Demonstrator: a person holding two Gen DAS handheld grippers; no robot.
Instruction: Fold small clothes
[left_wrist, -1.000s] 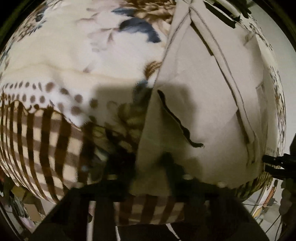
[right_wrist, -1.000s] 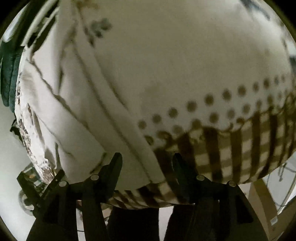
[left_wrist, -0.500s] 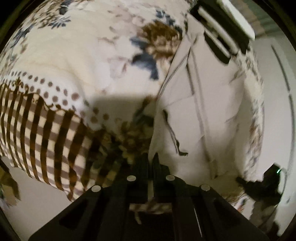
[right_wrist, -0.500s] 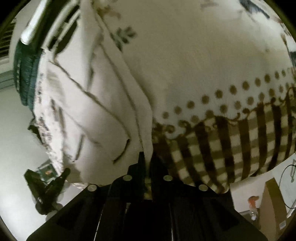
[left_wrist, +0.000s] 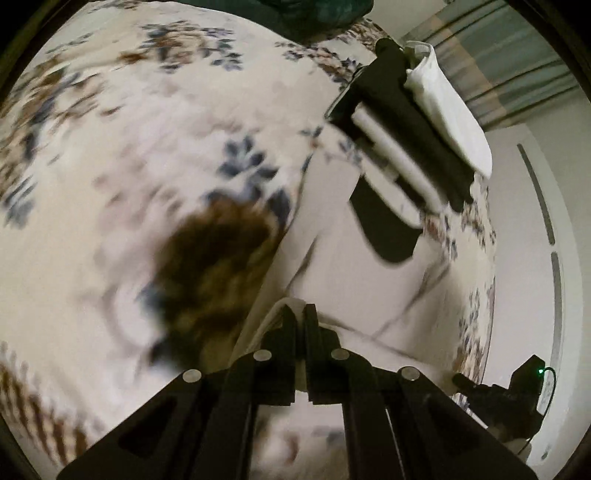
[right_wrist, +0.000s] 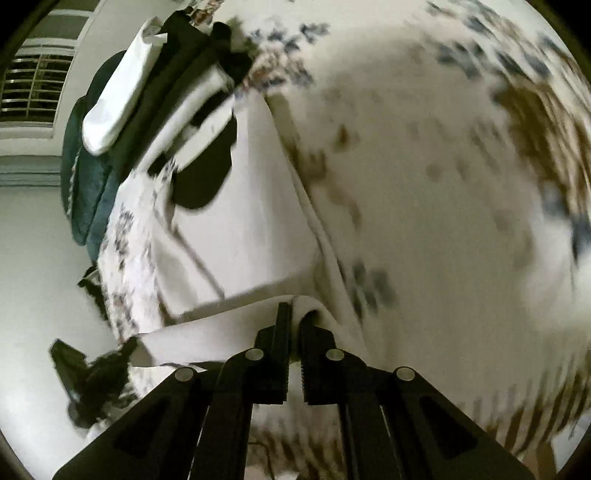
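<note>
A white garment (left_wrist: 343, 266) lies on a floral bedspread (left_wrist: 110, 184). My left gripper (left_wrist: 300, 314) is shut on the garment's near hem, and a fold of white cloth stands between its fingers. My right gripper (right_wrist: 294, 310) is shut on the other hem corner of the same garment (right_wrist: 243, 229); the pinched edge (right_wrist: 207, 332) runs left from it, lifted off the bed. In the right wrist view the other gripper (right_wrist: 92, 373) shows dark at lower left; in the left wrist view the other gripper (left_wrist: 506, 391) shows at lower right.
Black and white folded clothes (left_wrist: 402, 136) are stacked at the far end of the garment, also in the right wrist view (right_wrist: 173, 107). A dark green pillow (right_wrist: 85, 184) lies behind them. The bed's edge and a white wall (left_wrist: 524, 240) are on the right.
Both grippers closed on the garment's near hem and have carried it forward over the bed toward the stacked clothes. The striped border of the bedspread has dropped out of view.
</note>
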